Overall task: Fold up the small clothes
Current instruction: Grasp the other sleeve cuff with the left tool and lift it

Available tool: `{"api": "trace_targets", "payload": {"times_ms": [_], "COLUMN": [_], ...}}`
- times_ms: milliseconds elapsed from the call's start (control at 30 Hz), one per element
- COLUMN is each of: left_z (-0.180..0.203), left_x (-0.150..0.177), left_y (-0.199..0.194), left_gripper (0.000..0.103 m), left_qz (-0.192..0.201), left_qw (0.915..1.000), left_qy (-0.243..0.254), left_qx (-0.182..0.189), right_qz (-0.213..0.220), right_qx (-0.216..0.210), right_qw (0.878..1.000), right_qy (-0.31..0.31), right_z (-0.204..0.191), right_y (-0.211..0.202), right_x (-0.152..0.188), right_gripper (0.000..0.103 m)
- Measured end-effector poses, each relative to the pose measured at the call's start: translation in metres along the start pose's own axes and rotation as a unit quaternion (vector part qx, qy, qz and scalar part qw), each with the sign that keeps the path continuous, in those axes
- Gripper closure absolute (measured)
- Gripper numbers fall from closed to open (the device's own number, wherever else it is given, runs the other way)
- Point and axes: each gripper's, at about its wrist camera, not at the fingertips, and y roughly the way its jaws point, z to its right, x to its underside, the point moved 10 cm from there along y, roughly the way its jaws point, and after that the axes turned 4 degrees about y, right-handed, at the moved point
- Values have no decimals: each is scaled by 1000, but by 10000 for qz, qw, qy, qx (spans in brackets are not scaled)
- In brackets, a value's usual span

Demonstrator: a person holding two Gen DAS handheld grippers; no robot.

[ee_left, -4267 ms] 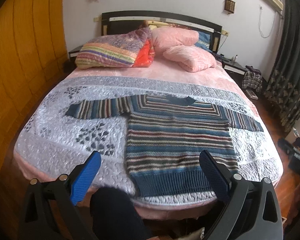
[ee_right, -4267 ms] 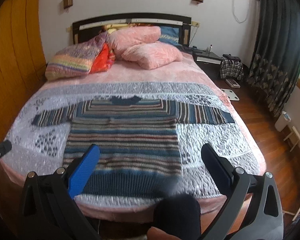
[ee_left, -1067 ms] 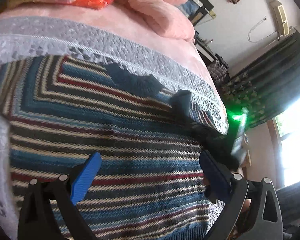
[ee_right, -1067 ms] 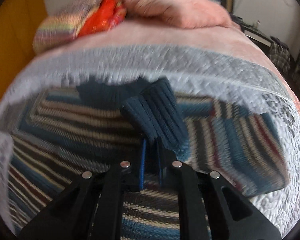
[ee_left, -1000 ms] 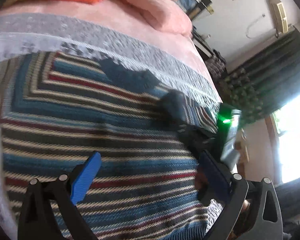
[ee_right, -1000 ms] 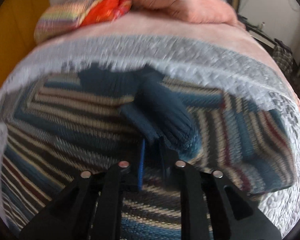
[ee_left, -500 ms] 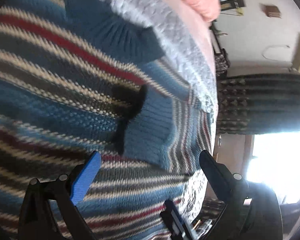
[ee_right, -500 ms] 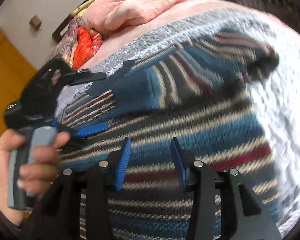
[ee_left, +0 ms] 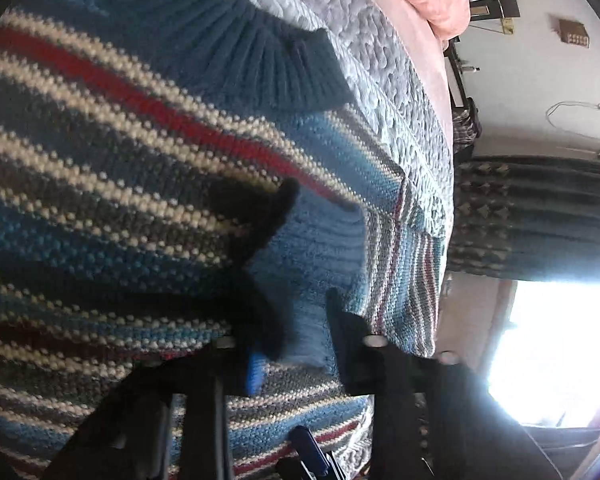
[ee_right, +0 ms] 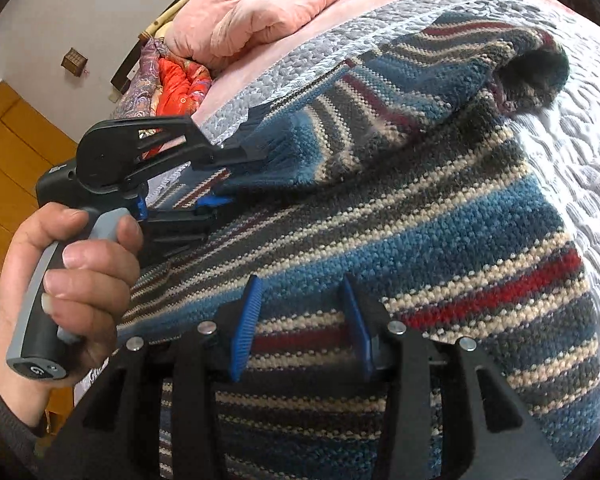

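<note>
The striped knit sweater lies flat on the bed, and its right sleeve is folded in across the chest. The sleeve's blue ribbed cuff sits between the fingers of my left gripper, which has closed on it. The right wrist view shows that gripper from the side, held by a hand, with the cuff in its jaws. My right gripper hovers low over the sweater's body, partly open with nothing between its blue pads. The blue collar lies beyond the cuff.
A grey quilted bedspread lies under the sweater. Pink pillows and a folded orange and patterned quilt are at the head of the bed. A dark curtain and a bright window lie beyond the bed's edge.
My right gripper let go of the sleeve cuff on the chest, opened and drew back. My left gripper came in wide open and closed around that cuff.
</note>
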Motion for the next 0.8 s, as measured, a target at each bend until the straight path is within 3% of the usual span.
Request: {"api": "trace_targets", "payload": {"times_ms": [167, 300, 500, 667, 800], "left_z": [35, 89, 122, 103, 71], "left_x": [-10, -24, -50, -63, -69], "left_y": [-27, -81, -149, -197, -212], "left_gripper": [95, 95, 95, 95, 95], "left_qz": [228, 569, 851, 1030, 1095], "left_qw": [9984, 9913, 9812, 9758, 9757], "left_qy": [508, 1168, 1730, 1927, 1869], "left_qx": [27, 197, 93, -129, -321], "right_qz": [7, 19, 29, 16, 11], "right_qx": [-24, -27, -84, -137, -167], "right_qw": [10000, 10000, 9999, 9998, 9997], "right_qy": [-10, -32, -98, -151, -199], "right_z": [2, 1, -4, -9, -12], "right_y": [-2, -2, -2, 0, 0], "right_x": [1, 0, 1, 1, 1], "right_gripper": [61, 61, 61, 61, 61]}}
